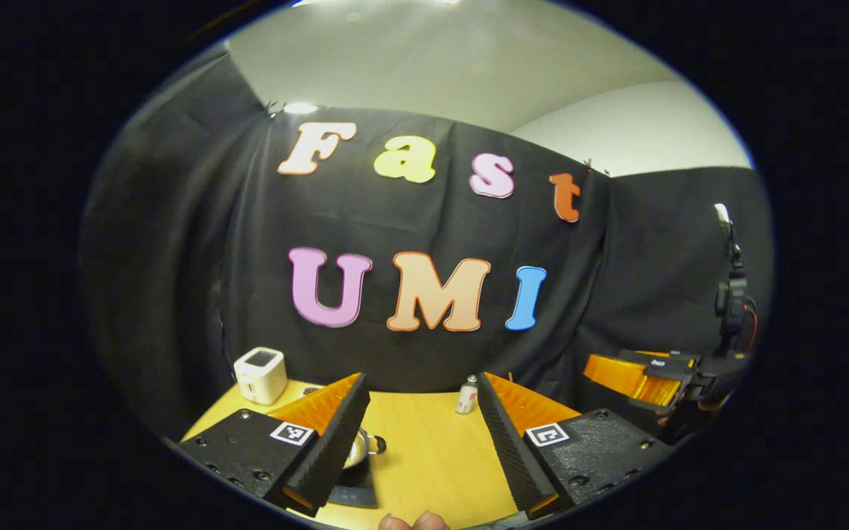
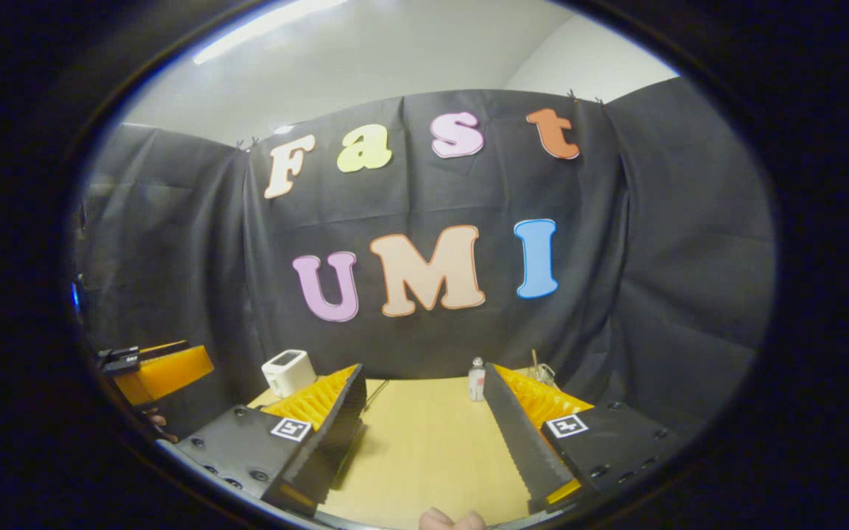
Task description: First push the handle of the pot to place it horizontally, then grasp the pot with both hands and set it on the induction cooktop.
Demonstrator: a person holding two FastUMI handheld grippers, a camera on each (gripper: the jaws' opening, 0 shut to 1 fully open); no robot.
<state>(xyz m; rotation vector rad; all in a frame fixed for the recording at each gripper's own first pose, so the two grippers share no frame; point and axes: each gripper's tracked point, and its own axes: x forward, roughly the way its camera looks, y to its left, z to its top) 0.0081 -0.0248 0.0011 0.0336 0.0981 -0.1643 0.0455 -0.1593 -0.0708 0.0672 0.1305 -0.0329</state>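
In the left gripper view, a shiny metal pot with a small black knob peeks out from behind one of my fingers. A dark flat slab, perhaps the induction cooktop, lies just under it. I cannot tell whether the pot rests on the slab. My left gripper is open over the wooden table, holding nothing. My right gripper is also open and empty above the table. It appears again at the far right of the left gripper view, held by a hand.
A white boxy appliance stands at the table's back left. A small bottle stands by the back wall. Thin sticks in a holder are at the back right. The left gripper hangs far left.
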